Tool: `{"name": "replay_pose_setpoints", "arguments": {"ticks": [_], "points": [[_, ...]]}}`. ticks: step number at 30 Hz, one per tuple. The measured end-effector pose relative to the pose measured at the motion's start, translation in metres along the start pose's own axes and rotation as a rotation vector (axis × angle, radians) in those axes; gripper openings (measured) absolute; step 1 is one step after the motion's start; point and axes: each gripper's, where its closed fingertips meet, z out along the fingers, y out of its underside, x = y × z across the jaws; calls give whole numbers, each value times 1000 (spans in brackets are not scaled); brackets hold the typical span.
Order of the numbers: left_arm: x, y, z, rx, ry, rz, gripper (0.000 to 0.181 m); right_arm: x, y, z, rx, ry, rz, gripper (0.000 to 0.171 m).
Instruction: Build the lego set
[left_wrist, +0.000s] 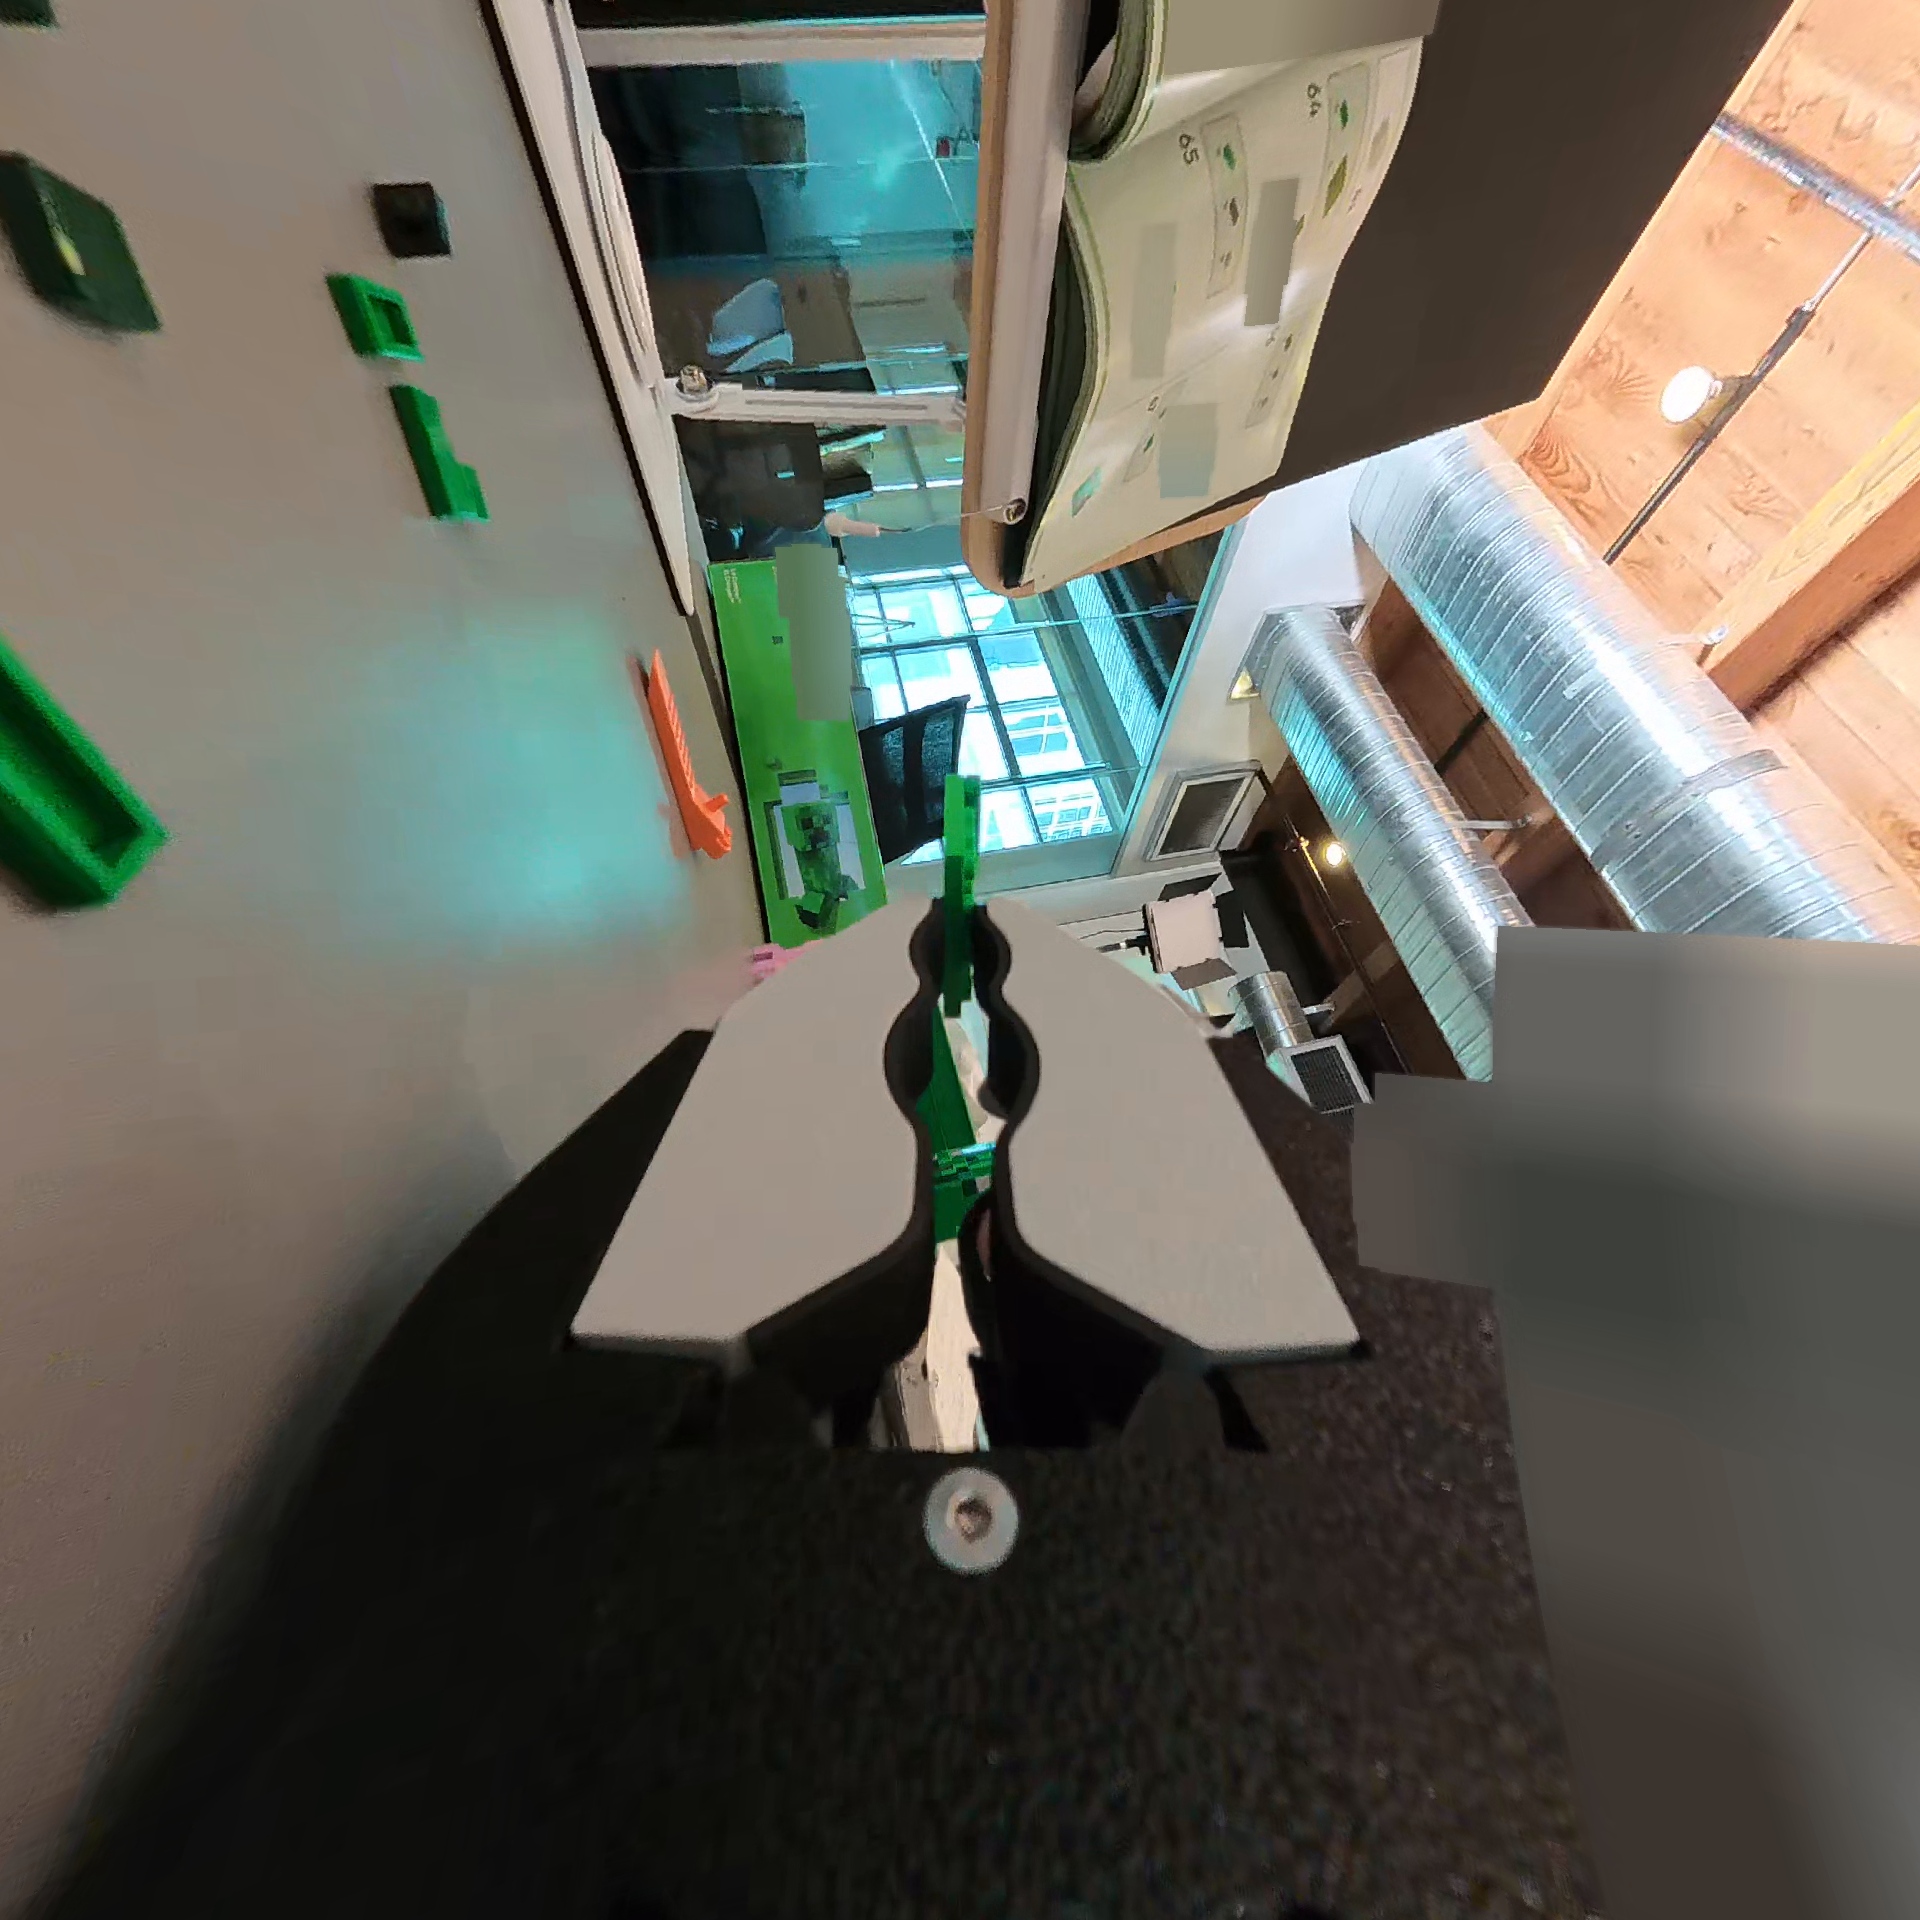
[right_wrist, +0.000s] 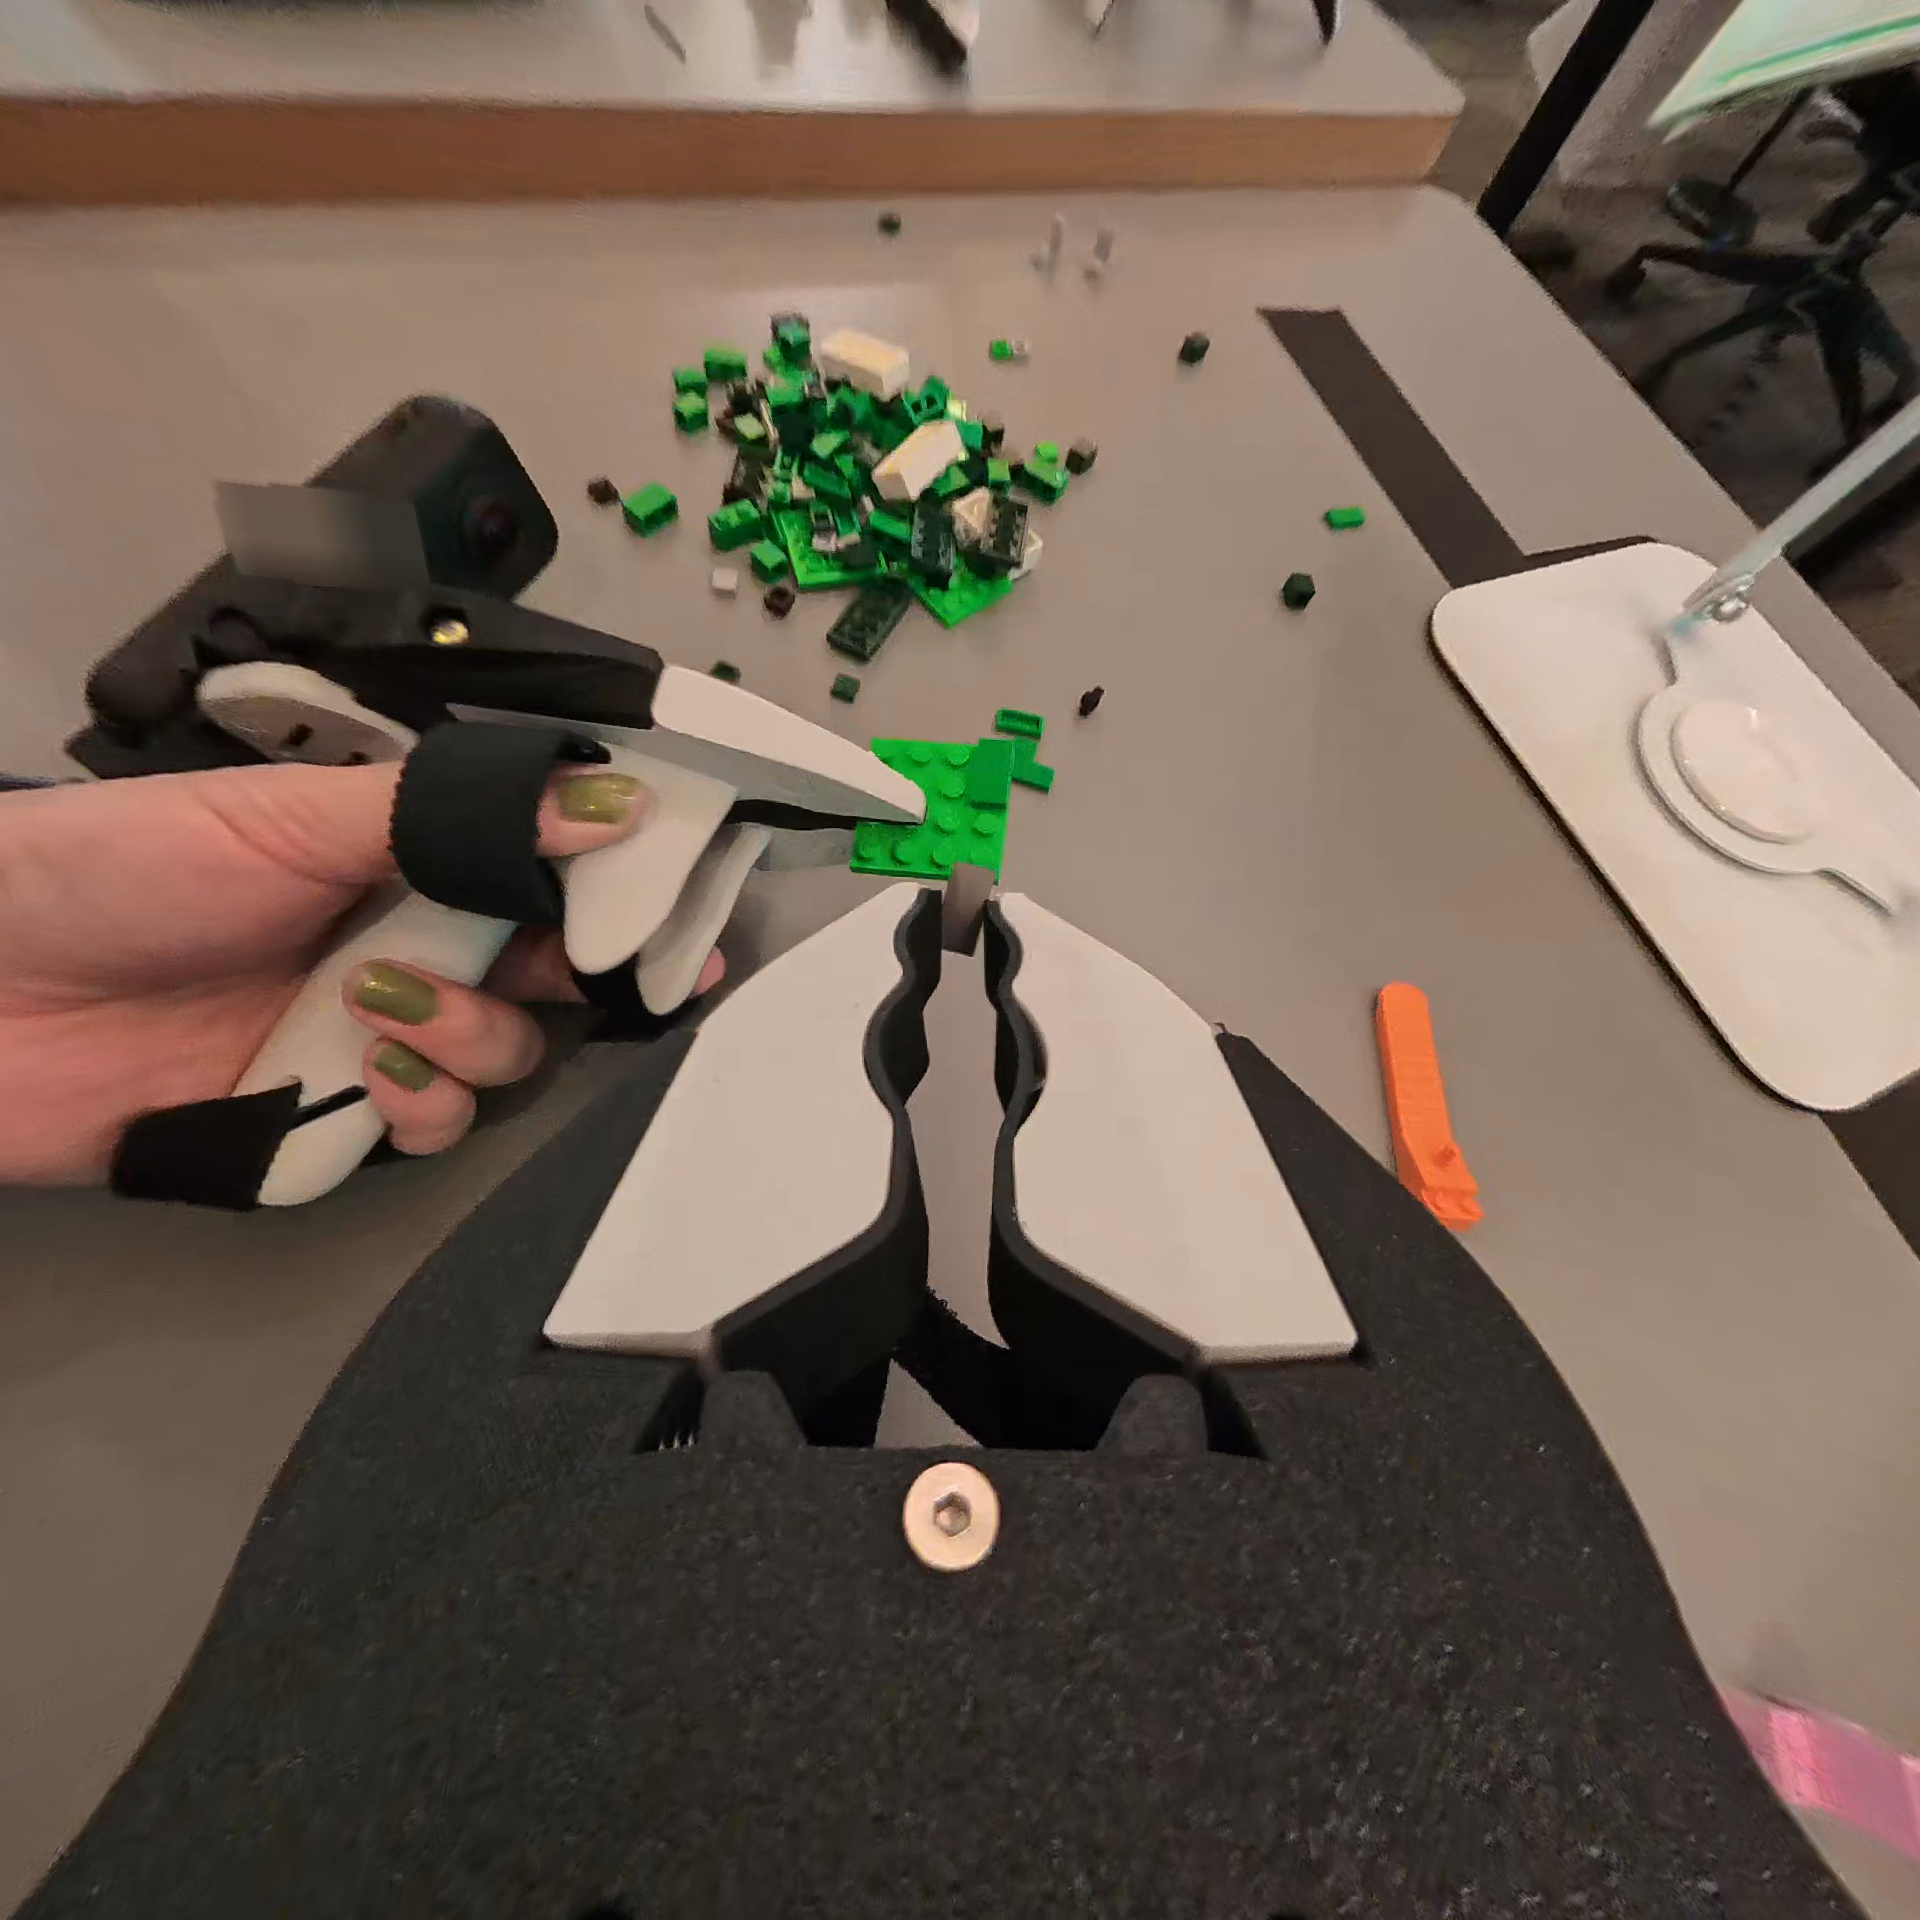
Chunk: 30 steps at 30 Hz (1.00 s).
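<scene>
Holding the green plate assembly (right_wrist: 940, 805) edge-on above the table (right_wrist: 312, 312), your left gripper (right_wrist: 920, 810) is clamped on its near-left corner, studs upward. Your right gripper (right_wrist: 961, 909) pinches a small grey piece (right_wrist: 966, 920) just beneath the assembly's near edge, long axis pointing at it. The loose brick pile (right_wrist: 873, 488) lies well beyond the assembly: glossy, hard, studded plastic.

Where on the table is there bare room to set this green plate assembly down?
Bare table lies between the green plate assembly and the white stand base, above the orange brick separator. More lies left of the brick pile, along the far edge. The pile and its scattered strays are crowded.
</scene>
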Motion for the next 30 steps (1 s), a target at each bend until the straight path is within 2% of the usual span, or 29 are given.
{"name": "replay_pose_setpoints", "arguments": {"ticks": [5, 11, 30], "points": [[-1, 14, 1, -43, -2, 12, 4, 2, 5, 13, -70, 15, -2, 7], [-2, 16, 0, -56, -5, 15, 3, 1, 13, 11, -134, 21, -27, 7], [-2, 23, 1, -94, 2, 9, 4, 1, 16, 8, -172, -7, -42, 9]]}}
